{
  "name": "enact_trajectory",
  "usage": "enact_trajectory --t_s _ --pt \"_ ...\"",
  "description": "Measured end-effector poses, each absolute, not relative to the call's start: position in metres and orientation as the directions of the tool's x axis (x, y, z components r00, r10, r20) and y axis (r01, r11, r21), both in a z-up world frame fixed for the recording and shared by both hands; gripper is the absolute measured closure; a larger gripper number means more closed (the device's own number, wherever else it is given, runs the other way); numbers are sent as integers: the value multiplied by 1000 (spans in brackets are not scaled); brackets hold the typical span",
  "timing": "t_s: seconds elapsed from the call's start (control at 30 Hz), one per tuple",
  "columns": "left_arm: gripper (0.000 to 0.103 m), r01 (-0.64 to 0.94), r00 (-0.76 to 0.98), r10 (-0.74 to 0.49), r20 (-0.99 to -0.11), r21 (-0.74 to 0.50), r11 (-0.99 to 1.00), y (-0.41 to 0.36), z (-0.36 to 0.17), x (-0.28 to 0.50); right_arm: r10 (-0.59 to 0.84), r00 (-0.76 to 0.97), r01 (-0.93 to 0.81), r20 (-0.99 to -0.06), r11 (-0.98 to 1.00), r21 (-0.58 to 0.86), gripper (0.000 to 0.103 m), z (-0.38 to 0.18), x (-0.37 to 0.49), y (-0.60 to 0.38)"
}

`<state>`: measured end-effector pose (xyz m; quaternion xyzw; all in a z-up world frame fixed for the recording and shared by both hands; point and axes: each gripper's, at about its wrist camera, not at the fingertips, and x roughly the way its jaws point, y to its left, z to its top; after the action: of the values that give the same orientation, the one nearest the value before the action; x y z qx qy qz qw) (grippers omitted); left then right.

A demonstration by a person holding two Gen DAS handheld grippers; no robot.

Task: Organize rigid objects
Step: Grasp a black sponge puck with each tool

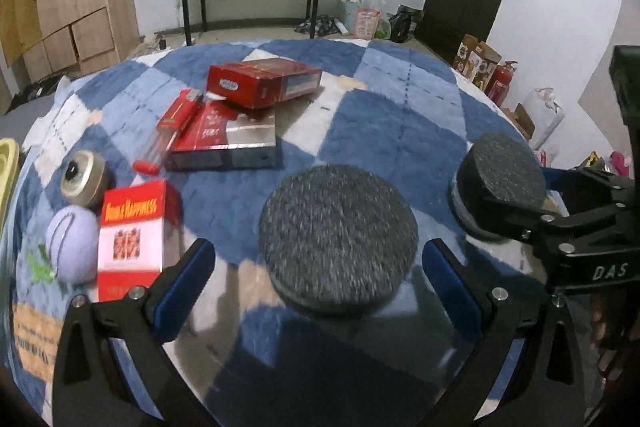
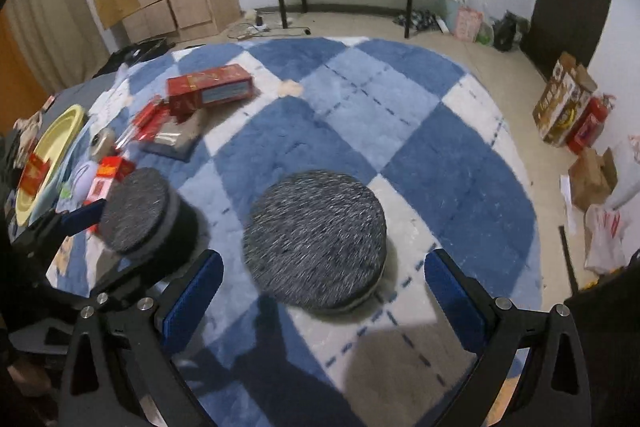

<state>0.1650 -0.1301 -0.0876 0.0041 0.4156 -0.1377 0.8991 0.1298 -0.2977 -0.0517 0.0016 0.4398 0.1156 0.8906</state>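
Two round dark grey felt-topped discs lie on the blue-and-white checked rug (image 1: 380, 115). One disc (image 1: 338, 239) sits between the fingers of my left gripper (image 1: 319, 249), which is open, with a gap on each side. The other disc (image 2: 316, 239) lies the same way inside my open right gripper (image 2: 324, 258), untouched by the blue pads. In the left wrist view this second disc (image 1: 500, 183) shows at the right, partly behind the right gripper's finger (image 1: 516, 217). In the right wrist view the first disc (image 2: 136, 211) is at the left.
At the rug's left are a red carton (image 1: 264, 81), a flat red-and-grey box (image 1: 224, 143), a red lighter (image 1: 176, 115), a metal tin (image 1: 84, 179), a purple ball (image 1: 72, 245) and a red-and-white pack (image 1: 134, 227). A yellow bowl (image 2: 52, 155) lies beyond them.
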Motion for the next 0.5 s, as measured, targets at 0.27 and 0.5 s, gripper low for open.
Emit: enact_trajectory --t_s 0.27,0.5 --pt "33 227 637 -290 -714 -185 956 -126 -84 173 186 560 -216 -808 974 75 31 -68 150 -293" --pt "33 205 708 -258 -657 -158 966 -77 -21 155 185 608 -232 -772 971 51 32 -43 133 -290"
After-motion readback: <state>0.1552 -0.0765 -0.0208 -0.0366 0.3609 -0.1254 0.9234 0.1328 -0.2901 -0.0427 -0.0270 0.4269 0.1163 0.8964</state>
